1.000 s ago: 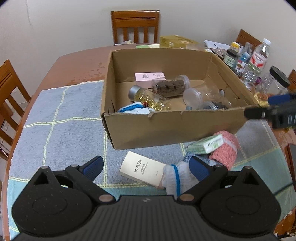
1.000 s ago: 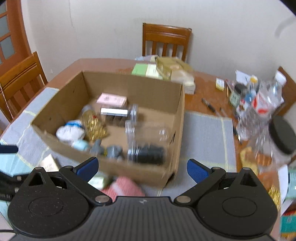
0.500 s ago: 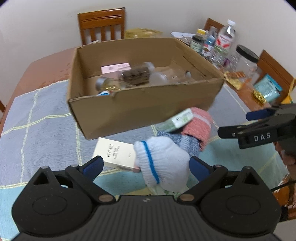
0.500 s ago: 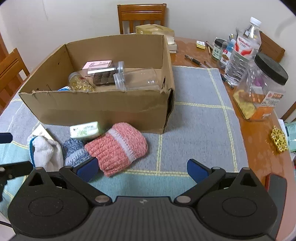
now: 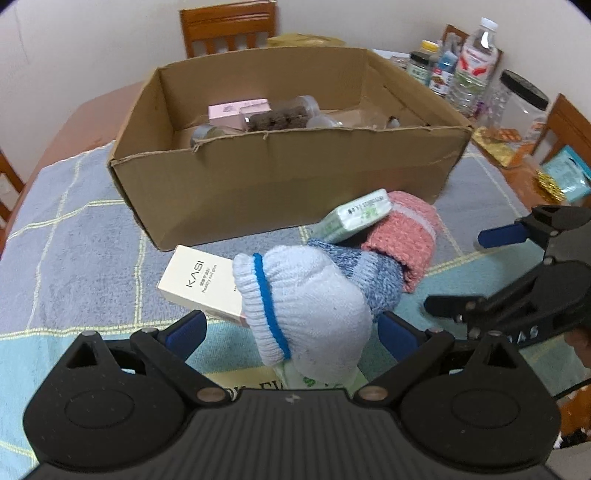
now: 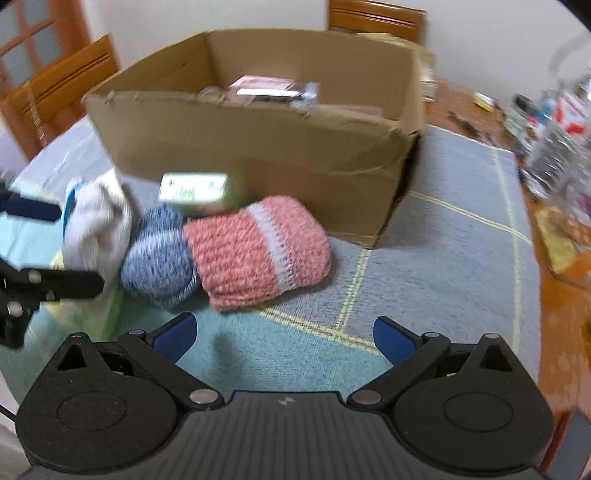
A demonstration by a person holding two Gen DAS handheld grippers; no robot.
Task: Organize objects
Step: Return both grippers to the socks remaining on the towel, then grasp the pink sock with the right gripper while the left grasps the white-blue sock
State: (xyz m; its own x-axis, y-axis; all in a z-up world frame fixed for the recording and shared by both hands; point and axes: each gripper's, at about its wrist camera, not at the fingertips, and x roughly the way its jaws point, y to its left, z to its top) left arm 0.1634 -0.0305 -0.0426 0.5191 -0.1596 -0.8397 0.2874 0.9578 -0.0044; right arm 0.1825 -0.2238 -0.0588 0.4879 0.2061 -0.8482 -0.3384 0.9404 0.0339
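Observation:
A white sock with a blue stripe (image 5: 306, 310) lies between the spread fingers of my open left gripper (image 5: 291, 332); no contact shows. Behind it sit a blue sock (image 5: 373, 280) and a pink knitted sock (image 5: 402, 236), with a green-white tissue pack (image 5: 354, 218) resting on top. A cream KASI box (image 5: 199, 284) lies to the left. The cardboard box (image 5: 280, 177) stands behind, holding a pink carton (image 5: 236, 110) and jars. My right gripper (image 6: 284, 336) hangs open just short of the pink knitted sock (image 6: 255, 247), holding nothing.
Bottles (image 5: 476, 70) and a black-lidded jar (image 5: 521, 99) crowd the table's right side, near a teal packet (image 5: 565, 177). Wooden chairs (image 5: 229, 26) ring the table. A checked cloth (image 5: 74, 229) covers the table under everything.
Both grippers have dropped and closed in on the sock pile. The white sock now sits between my left fingers. The right gripper has swung from over the box down to the pink sock.

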